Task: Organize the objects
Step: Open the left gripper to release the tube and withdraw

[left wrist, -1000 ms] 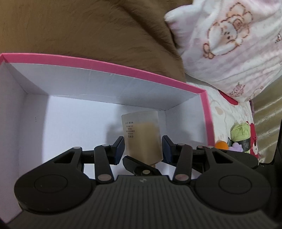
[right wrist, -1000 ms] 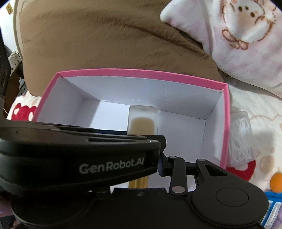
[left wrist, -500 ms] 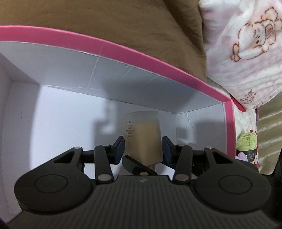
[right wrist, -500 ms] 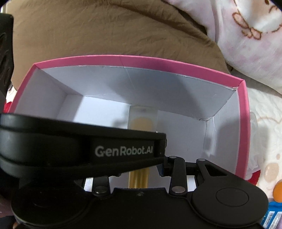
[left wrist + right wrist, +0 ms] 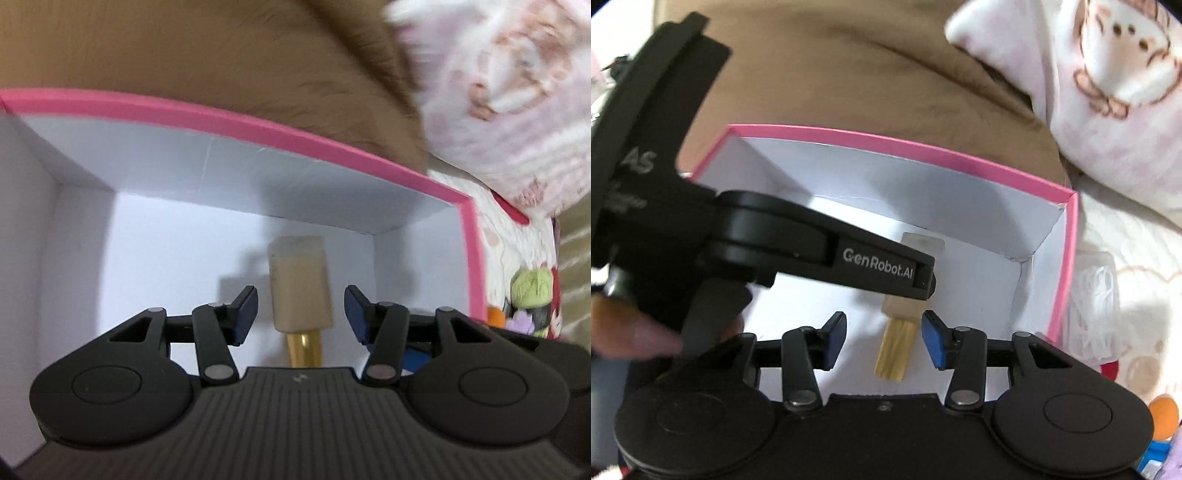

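Box (image 5: 332,146): cardboard; matt pink outer rim, smooth white paper lining inside, faint creases on far wall.
Bottle (image 5: 300,291): frosted, translucent plastic-looking body, beige fill; cap (image 5: 304,349) glossy gold, metallic sheen.
Brown blanket (image 5: 184,48): soft cloth, matt, slightly fuzzy nap, folded in creases.
Printed bedding (image 5: 1089,74): plush fabric, white-pink, cartoon print, matt.
Left gripper (image 5: 300,312): matt black plastic, ribbed housing; dark blue rubbery-looking pads; small bare metal pins at joints.
Right gripper (image 5: 883,339): same matt black plastic, blue pads, metal pins.
Yarn ball (image 5: 532,290): green, fibrous, rough.
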The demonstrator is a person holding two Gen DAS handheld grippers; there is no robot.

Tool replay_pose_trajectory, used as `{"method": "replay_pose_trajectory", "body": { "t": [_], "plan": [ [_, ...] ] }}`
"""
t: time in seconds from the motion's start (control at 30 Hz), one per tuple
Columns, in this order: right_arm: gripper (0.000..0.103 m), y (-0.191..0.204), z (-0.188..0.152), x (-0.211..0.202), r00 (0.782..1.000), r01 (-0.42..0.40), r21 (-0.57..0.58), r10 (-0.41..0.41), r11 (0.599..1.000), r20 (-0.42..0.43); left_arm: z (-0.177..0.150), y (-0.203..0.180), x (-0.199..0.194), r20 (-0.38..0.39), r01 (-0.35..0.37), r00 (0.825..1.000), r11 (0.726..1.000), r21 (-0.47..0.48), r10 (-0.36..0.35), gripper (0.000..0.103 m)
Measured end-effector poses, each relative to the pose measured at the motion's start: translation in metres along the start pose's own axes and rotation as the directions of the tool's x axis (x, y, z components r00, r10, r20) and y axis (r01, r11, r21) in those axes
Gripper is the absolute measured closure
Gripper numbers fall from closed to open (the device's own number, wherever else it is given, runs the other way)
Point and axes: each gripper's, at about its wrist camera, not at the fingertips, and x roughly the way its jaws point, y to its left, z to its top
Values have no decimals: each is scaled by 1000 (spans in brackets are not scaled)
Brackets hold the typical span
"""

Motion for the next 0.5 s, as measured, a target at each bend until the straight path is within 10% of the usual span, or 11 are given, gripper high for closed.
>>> {"method": "replay_pose_trajectory", "body": {
  "t": [0.5],
  "plan": [
    [38,-17,-21,-138,999,40,-58,-38,998,29,-43,-63,-115,43,-63,998,972,227,55,41]
  ]
}}
